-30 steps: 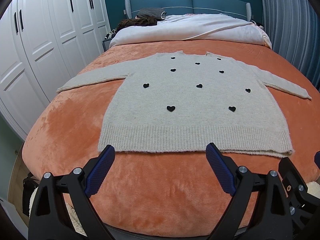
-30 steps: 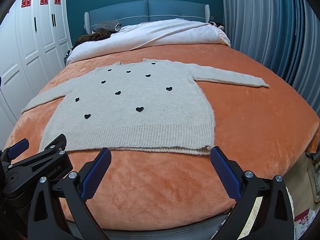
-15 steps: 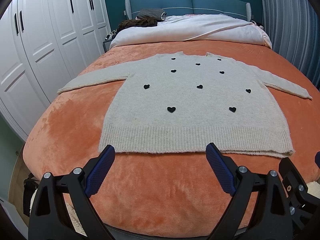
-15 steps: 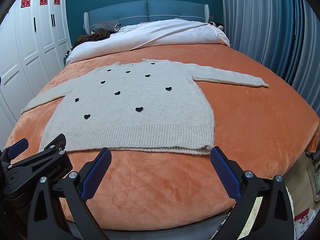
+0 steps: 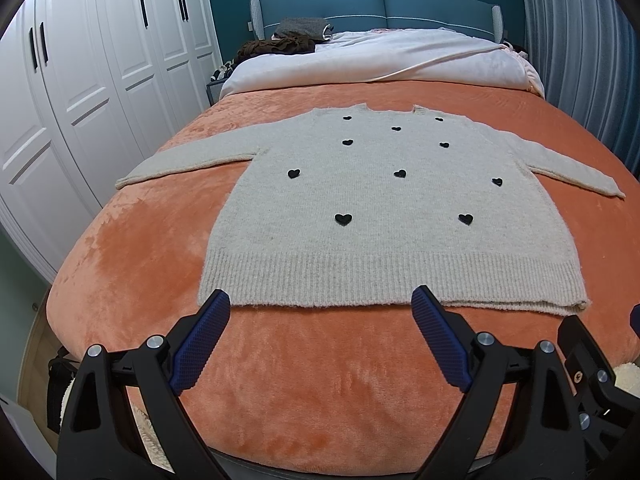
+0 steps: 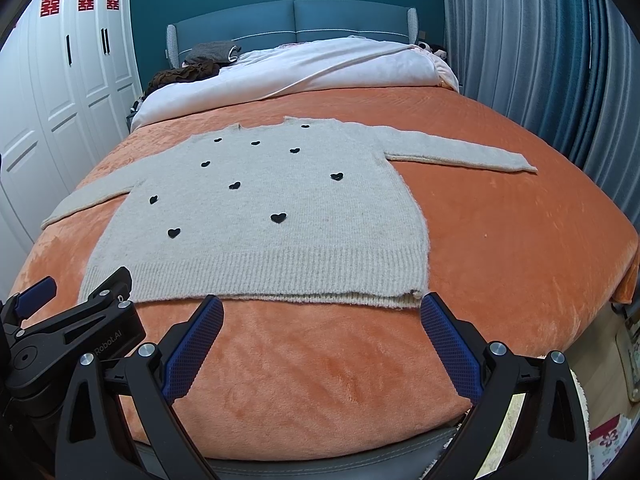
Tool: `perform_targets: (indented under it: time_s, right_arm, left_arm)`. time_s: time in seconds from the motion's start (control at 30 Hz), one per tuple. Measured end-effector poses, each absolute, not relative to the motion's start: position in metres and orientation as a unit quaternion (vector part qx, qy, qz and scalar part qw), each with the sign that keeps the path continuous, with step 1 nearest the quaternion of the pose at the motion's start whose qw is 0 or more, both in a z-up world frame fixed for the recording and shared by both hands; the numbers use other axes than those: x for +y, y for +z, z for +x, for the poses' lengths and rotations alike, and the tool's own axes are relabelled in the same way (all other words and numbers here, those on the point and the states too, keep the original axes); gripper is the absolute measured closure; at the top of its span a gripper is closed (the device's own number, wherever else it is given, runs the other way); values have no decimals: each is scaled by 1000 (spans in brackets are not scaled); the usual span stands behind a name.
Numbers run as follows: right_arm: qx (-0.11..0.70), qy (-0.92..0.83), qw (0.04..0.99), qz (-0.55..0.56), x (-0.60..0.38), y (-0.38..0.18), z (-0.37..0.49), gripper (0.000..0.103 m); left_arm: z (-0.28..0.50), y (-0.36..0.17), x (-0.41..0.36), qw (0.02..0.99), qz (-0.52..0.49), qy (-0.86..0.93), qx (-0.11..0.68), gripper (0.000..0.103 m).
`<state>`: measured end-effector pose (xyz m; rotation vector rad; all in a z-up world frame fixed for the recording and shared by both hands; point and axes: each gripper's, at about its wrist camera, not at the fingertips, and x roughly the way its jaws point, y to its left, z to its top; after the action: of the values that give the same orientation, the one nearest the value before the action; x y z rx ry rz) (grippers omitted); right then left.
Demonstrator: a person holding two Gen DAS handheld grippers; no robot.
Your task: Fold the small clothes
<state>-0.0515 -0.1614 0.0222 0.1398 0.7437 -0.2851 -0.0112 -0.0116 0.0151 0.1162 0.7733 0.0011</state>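
A light grey knitted sweater point(image 5: 392, 216) dotted with small black hearts point(image 5: 343, 219) lies flat and face up on the orange plush blanket point(image 5: 132, 264) that covers the bed point(image 6: 520, 240), its neckline toward the headboard and its ribbed hem point(image 5: 384, 280) toward the foot. Both sleeves are spread out sideways: the one nearer the wardrobe point(image 5: 188, 162) angles toward the bed's edge, the other point(image 6: 460, 152) stretches toward the curtain side. At the right corner of the hem the lower layer of knit peeks out under the top one point(image 6: 400, 298). The left hand-held gripper point(image 5: 320, 312) hovers just short of the hem with its blue-padded fingers point(image 5: 200, 340) spread wide, holding nothing. The right hand-held gripper point(image 6: 320, 316) is likewise released and bare, its right finger point(image 6: 448, 344) close beside the hem's right corner. Beyond the sweater a white duvet point(image 5: 380, 60) is bunched before the blue headboard point(image 5: 372, 4), with dark clothing point(image 5: 280, 44) heaped at its left. White wardrobe doors point(image 5: 80, 80) stand on the left, grey-blue curtains point(image 6: 540, 60) on the right.
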Motion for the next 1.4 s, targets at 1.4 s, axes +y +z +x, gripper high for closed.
perform_targets:
  time_s: [1.4]
  right_arm:
    - [340, -238, 877, 242, -465, -2, 89, 5]
  left_arm:
    - [79, 3, 44, 897, -76, 3, 436, 6]
